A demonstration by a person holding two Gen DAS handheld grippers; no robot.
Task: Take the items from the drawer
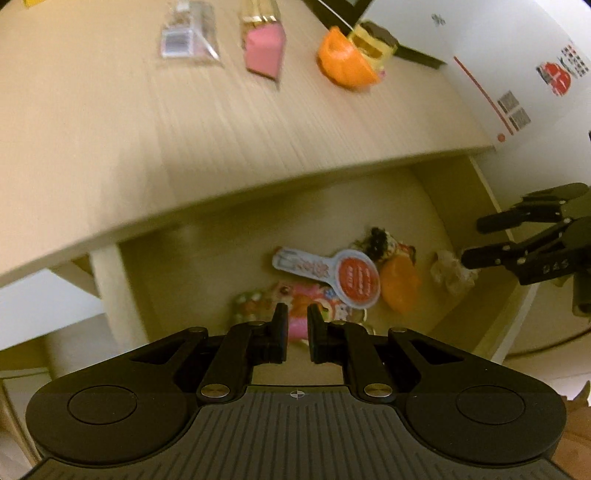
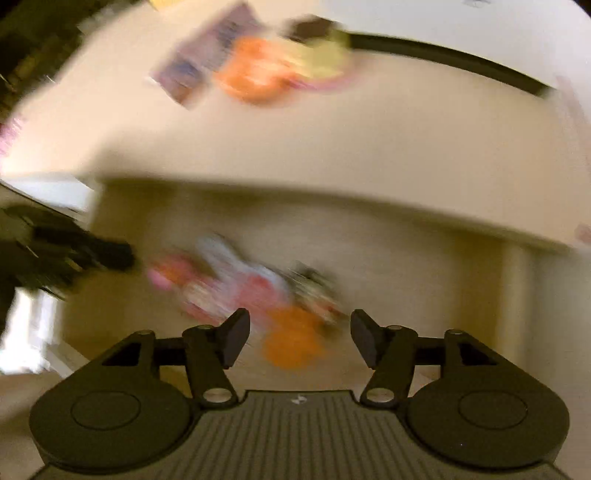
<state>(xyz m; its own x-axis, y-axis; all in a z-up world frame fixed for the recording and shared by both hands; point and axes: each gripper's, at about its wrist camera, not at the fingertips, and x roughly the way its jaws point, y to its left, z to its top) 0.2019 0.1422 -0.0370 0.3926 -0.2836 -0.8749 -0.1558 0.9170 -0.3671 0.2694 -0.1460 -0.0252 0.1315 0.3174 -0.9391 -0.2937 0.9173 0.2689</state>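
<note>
Below, an open drawer (image 1: 476, 236) is seen under the edge of a pale wooden tabletop (image 1: 184, 147), and several small items lie on its floor: a paddle-shaped card with a red disc (image 1: 343, 275), an orange packet (image 1: 400, 286), a pink cartoon packet (image 1: 317, 306) and a crumpled pale wrapper (image 1: 452, 271).

The left gripper (image 1: 297, 317) is held above the pink cartoon packet with its jaws nearly closed (only a narrow gap is left), and nothing is seen gripped between them.

The right gripper (image 2: 300, 328) is held with its jaws standing apart and empty; in the left wrist view it is seen at the drawer's right side, its fingertips just beside the crumpled wrapper.

On the tabletop, a clear barcoded packet (image 1: 188, 33), a pink packet (image 1: 264, 51) and an orange pouch (image 1: 345, 61) are laid out in a row. The right wrist view is heavily blurred.
</note>
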